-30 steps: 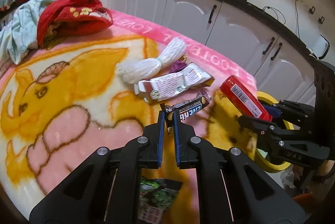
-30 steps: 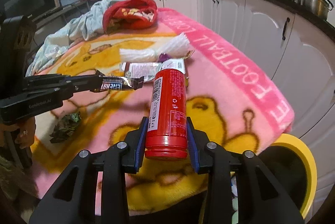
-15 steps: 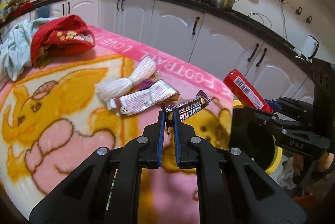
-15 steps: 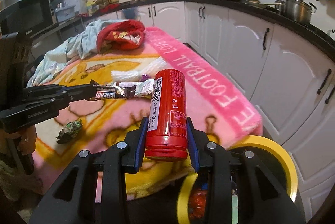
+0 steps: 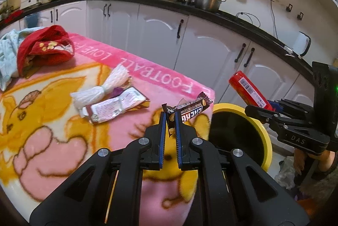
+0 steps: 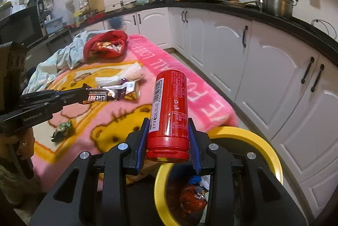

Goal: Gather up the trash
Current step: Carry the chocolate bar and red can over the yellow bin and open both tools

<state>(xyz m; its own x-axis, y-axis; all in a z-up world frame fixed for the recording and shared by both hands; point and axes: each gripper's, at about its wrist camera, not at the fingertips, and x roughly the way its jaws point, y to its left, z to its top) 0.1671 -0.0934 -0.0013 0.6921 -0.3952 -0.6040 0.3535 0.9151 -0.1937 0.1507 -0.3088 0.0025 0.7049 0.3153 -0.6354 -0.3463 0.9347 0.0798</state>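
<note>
Take the yellow bin (image 6: 249, 137) as your landmark; it stands on the floor just beside the corner of the table (image 6: 213, 109), which is covered by a pink blanket.

Farthest from the bin, a crumpled green wrapper (image 6: 62, 130) lies on the blanket, and more wrappers (image 5: 116, 106) lie beyond it, toward the red cloth. These are not yet collected.

Next, your left claw (image 5: 170, 126) is clenched on one end of the energy bar wrapper (image 5: 190, 113). The long axis of the wrapper points away from the claw toward the bin, but it hangs over the table edge and not yet over the bin mouth. You probably need to carry it further to that side before you let it go.

Your right claw (image 6: 168, 139) is grasping the red can (image 6: 169, 114) near its base, and the can's long axis runs forward and upward from the claw. This claw is the nearer one: the bin mouth lies directly below and in front of it.

Between the bin and the white cabinets (image 6: 274, 82) the floor looks free. The bin already holds some trash, with room left.
</note>
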